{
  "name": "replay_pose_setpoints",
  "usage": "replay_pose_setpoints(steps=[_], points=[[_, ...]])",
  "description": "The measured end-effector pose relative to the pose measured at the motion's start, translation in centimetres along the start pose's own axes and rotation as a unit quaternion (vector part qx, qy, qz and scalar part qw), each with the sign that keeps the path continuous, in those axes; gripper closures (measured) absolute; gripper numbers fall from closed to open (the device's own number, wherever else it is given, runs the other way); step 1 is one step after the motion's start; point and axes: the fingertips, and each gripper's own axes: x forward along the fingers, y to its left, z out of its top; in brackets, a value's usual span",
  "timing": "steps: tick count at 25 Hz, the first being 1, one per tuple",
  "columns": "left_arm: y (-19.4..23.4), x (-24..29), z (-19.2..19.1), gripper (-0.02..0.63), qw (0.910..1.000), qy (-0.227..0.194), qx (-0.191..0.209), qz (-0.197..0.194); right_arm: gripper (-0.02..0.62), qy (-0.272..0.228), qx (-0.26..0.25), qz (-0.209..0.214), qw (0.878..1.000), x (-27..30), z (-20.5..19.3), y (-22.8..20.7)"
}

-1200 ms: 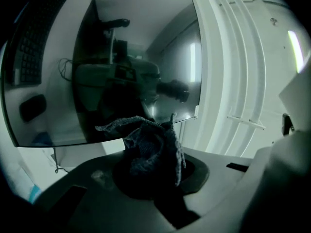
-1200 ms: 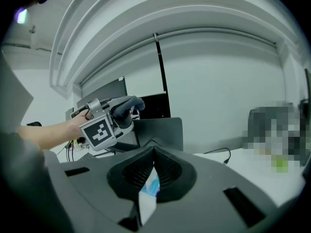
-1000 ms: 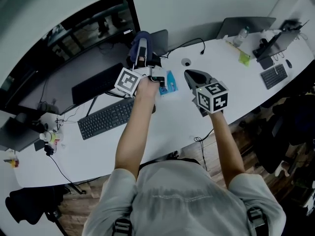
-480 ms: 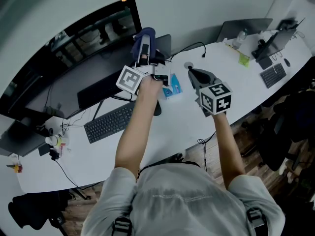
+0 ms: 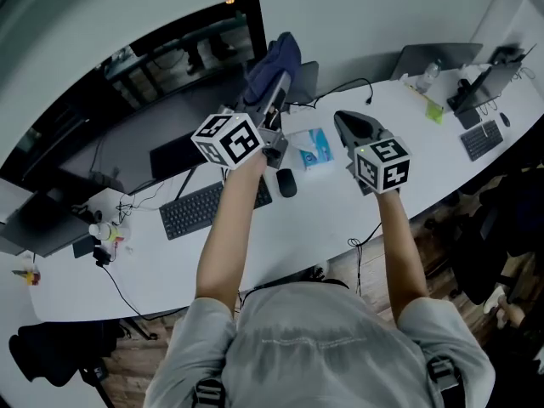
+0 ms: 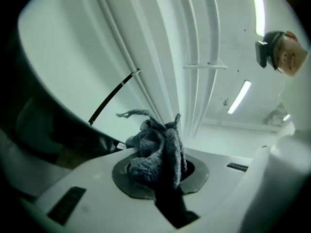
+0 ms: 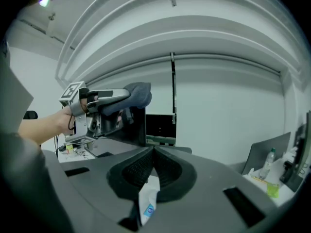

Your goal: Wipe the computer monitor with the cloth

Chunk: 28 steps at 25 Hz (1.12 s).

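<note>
At two o'clock above the worktop (image 5: pixel 297 219), the right gripper (image 5: pixel 342 119) is kept idle, its fingers closed on nothing. Farther out, at twelve o'clock, the blue cloth (image 5: pixel 275 58) is clamped, bunched, in the left gripper (image 5: pixel 277 83) and held up beside the monitor (image 5: pixel 127 100) at ten o'clock, presumably for wiping.

An office, I'd say: long white desk (image 5: pixel 316 218), keyboard (image 5: pixel 209 207) below my left gripper (image 5: pixel 274 99), wide monitor (image 5: pixel 127 100) ahead of it, laptop (image 5: pixel 438 58) far right.

keyboard (image 5: pixel 208 206), mouse (image 5: pixel 286 182), tissue pack (image 5: pixel 317 149) crowd desk (image 5: pixel 297 236) before monitor (image 5: pixel 127 100); front strip bare.
</note>
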Motion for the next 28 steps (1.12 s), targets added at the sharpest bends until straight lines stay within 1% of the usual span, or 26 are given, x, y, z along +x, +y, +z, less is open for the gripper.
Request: replay_pose_setpoints(steps=[1, 2, 4, 5, 7, 10, 13, 17, 19, 21, 22, 25, 26, 28], points=[[0.0, -1.0, 0.6, 0.554, 0.9991, 0.010, 0.040, 0.006, 0.594, 0.000, -0.008, 0.000, 1.000, 0.3, 0.3, 0.3], [0.2, -2.3, 1.3, 0.554, 0.9963, 0.016, 0.083, 0.018, 0.594, -0.002, -0.016, 0.000, 1.000, 0.5, 0.7, 0.7], [1.1, -5.2, 2.5, 0.554, 0.9839, 0.034, 0.168, 0.051, 0.594, -0.007, -0.025, 0.002, 1.000, 1.0, 1.4, 1.5], [1.7, -6.7, 2.9, 0.554, 0.9768, 0.044, 0.198, 0.068, 0.594, -0.009, -0.028, 0.001, 1.000, 1.3, 1.8, 1.9], [2.9, -9.6, 3.8, 0.554, 0.9656, 0.061, 0.233, 0.098, 0.594, -0.011, -0.037, -0.003, 0.999, 2.0, 2.4, 2.4], [4.6, -13.6, 4.7, 0.554, 0.9513, 0.085, 0.263, 0.136, 0.594, -0.019, -0.050, 0.004, 0.999, 3.2, 3.5, 3.7], [5.7, -17.3, 5.3, 0.554, 0.9398, 0.099, 0.283, 0.164, 0.594, -0.029, -0.063, 0.020, 0.997, 4.3, 4.6, 5.6], [6.9, -21.6, 6.2, 0.554, 0.9178, 0.113, 0.317, 0.211, 0.594, -0.035, -0.076, 0.064, 0.994, 5.7, 5.6, 9.3], [7.2, -23.1, 6.6, 0.554, 0.9095, 0.116, 0.327, 0.228, 0.594, -0.042, -0.082, 0.083, 0.992, 6.2, 6.1, 11.0], [7.2, -24.3, 7.0, 0.554, 0.9032, 0.118, 0.336, 0.239, 0.594, -0.049, -0.091, 0.095, 0.990, 6.5, 6.6, 12.5], [7.2, -24.8, 7.2, 0.554, 0.9015, 0.118, 0.339, 0.242, 0.594, -0.055, -0.098, 0.099, 0.989, 6.6, 6.9, 13.2], [6.8, -26.2, 7.8, 0.554, 0.9017, 0.108, 0.338, 0.247, 0.594, -0.069, -0.121, 0.102, 0.985, 6.7, 7.6, 15.1], [6.8, -26.5, 8.0, 0.554, 0.8998, 0.107, 0.341, 0.250, 0.594, -0.072, -0.127, 0.103, 0.984, 6.7, 7.8, 15.6], [6.7, -27.1, 8.1, 0.554, 0.8915, 0.112, 0.354, 0.260, 0.594, -0.075, -0.134, 0.110, 0.982, 6.8, 8.0, 16.5]])
